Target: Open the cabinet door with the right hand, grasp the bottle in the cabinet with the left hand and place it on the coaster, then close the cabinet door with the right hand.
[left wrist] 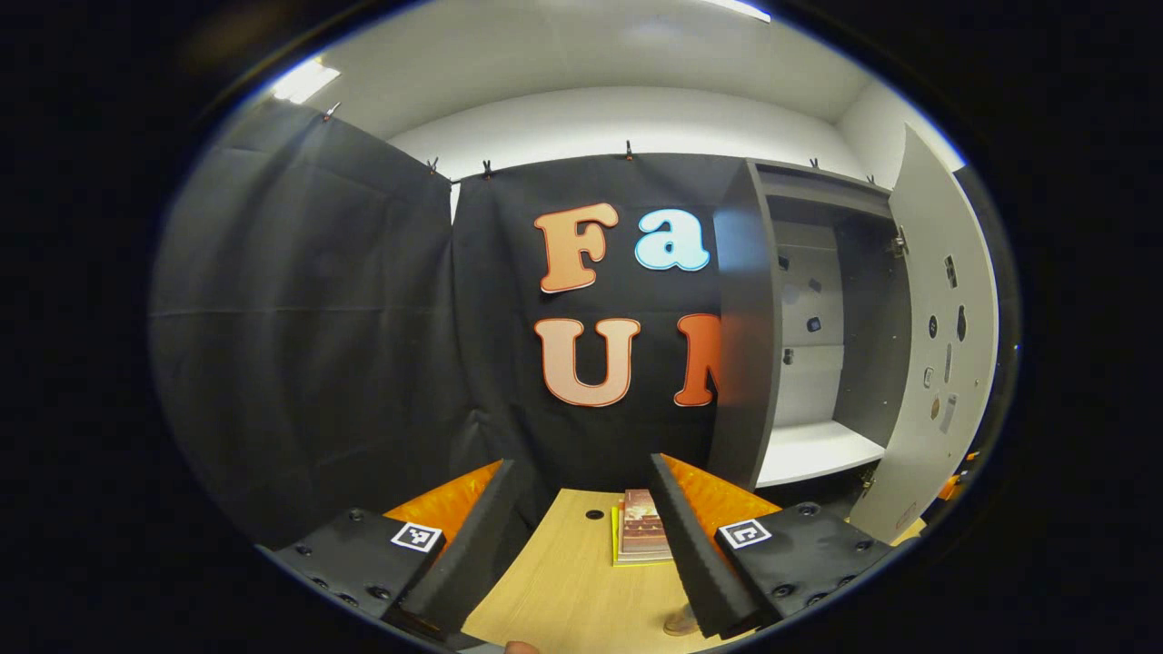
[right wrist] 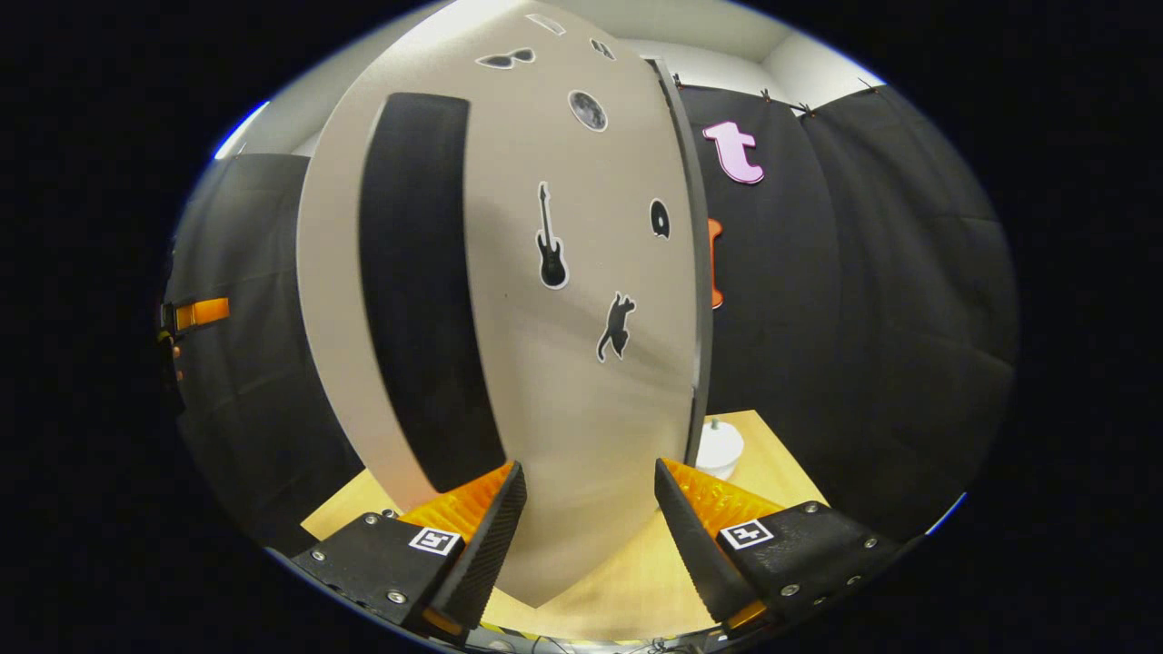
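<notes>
Cabinet door swung open — just ahead of right hand-held gripper

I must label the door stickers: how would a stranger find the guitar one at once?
Take the pale cabinet door in the right gripper view, with a tall dark strip on its left part. Right of that strip, near mid-height, is the guitar sticker. It alone is long and upright; the moon sticker above is round, the cat sticker below leaps sideways.

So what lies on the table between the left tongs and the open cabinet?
A small stack of books on the table, just ahead of the left tongs; seen in the left gripper view.
</notes>
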